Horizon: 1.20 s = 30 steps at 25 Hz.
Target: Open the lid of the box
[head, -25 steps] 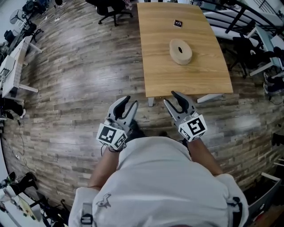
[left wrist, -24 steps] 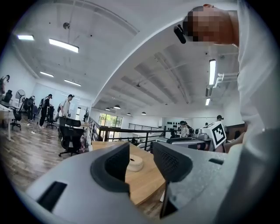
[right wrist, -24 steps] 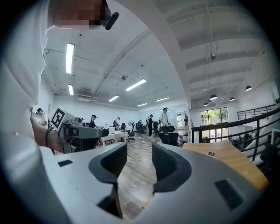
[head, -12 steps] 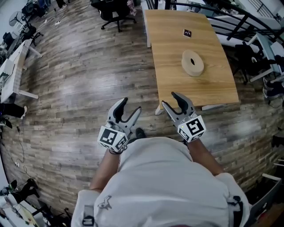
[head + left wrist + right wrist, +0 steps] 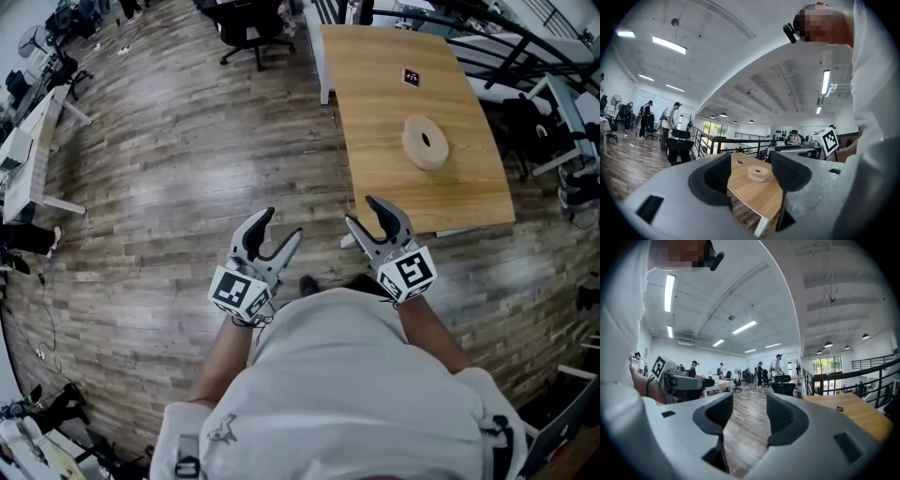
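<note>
The lid seam of the round box (image 5: 426, 142) cannot be made out. The marker card's (image 5: 412, 77) print is too small to be read. The table (image 5: 862, 416) is cut off in the right gripper view.
</note>
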Each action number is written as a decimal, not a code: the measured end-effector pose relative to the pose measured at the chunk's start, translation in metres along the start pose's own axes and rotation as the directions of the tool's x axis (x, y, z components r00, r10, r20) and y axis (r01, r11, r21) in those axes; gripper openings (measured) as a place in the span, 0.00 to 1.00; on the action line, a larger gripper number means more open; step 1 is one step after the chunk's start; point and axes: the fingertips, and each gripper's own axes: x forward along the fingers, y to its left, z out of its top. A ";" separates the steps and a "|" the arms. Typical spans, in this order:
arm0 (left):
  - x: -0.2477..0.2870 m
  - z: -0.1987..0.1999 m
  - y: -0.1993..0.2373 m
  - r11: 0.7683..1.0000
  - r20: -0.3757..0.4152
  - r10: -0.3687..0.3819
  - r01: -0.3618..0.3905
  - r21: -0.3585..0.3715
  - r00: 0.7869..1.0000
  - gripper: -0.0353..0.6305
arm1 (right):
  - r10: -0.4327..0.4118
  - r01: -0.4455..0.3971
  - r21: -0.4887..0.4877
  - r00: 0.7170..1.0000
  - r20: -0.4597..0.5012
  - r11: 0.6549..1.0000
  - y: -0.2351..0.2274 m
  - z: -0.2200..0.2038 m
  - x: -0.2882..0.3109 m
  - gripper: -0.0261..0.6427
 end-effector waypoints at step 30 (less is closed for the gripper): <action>0.238 0.001 -0.006 0.931 -0.105 -0.358 0.363 0.040 0.928 0.44 | -0.275 0.272 0.076 0.961 0.039 0.959 -0.207 -0.002 -0.006 0.38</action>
